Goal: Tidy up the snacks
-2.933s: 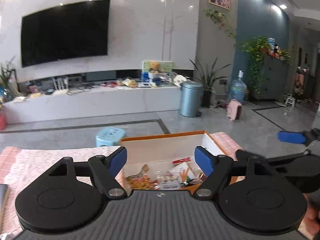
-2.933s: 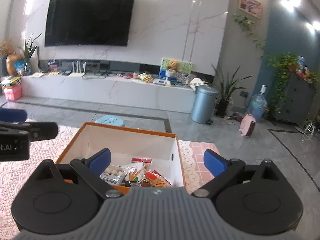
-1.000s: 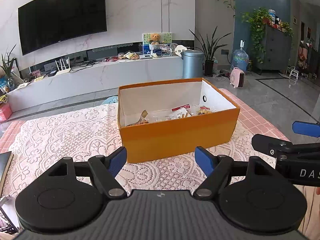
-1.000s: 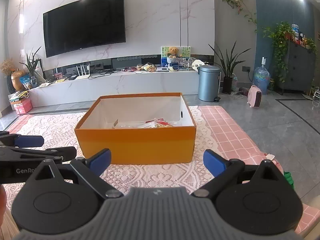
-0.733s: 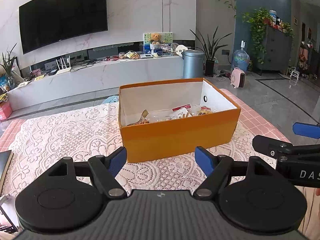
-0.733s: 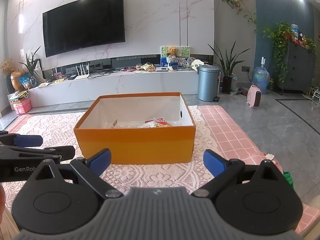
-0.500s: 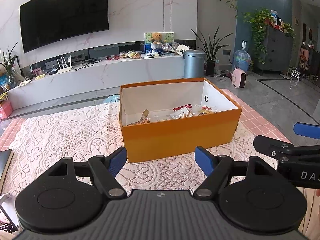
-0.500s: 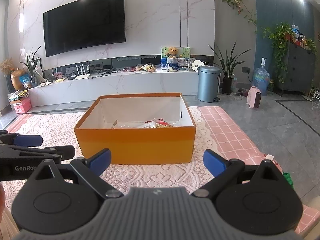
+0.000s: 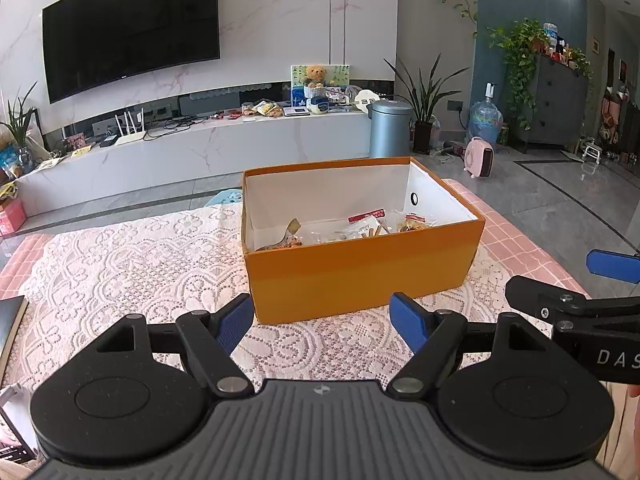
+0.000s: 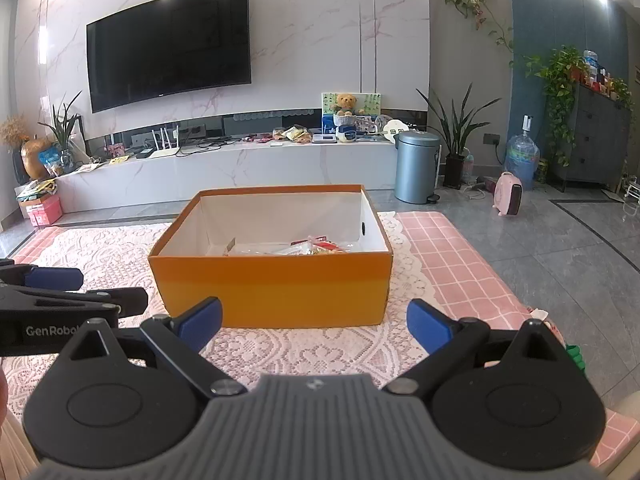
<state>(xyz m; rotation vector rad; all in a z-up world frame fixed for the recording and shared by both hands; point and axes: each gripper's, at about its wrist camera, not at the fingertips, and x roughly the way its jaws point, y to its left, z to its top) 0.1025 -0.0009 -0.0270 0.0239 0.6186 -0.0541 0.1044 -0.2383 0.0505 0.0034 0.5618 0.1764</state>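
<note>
Both hand-held grippers hover released and empty: the left hand-held gripper (image 9: 321, 322) fills the bottom of its own frame with blue pads spread wide, and the right hand-held gripper (image 10: 314, 324) does the same in its view. Each shows at the edge of the other's frame, blue-padded fingers (image 9: 612, 266) apart. Centre frame, just beyond the fingertips, an open orange cardboard box with a white inside (image 9: 360, 276) stands on the surface under a white lace cloth over pink checked fabric (image 9: 120, 264). Clear-wrapped snack packets (image 9: 364, 228) lie on the box floor, towards its near wall. Upper left, a black curved television (image 10: 170, 44) hangs on the marble wall.
</note>
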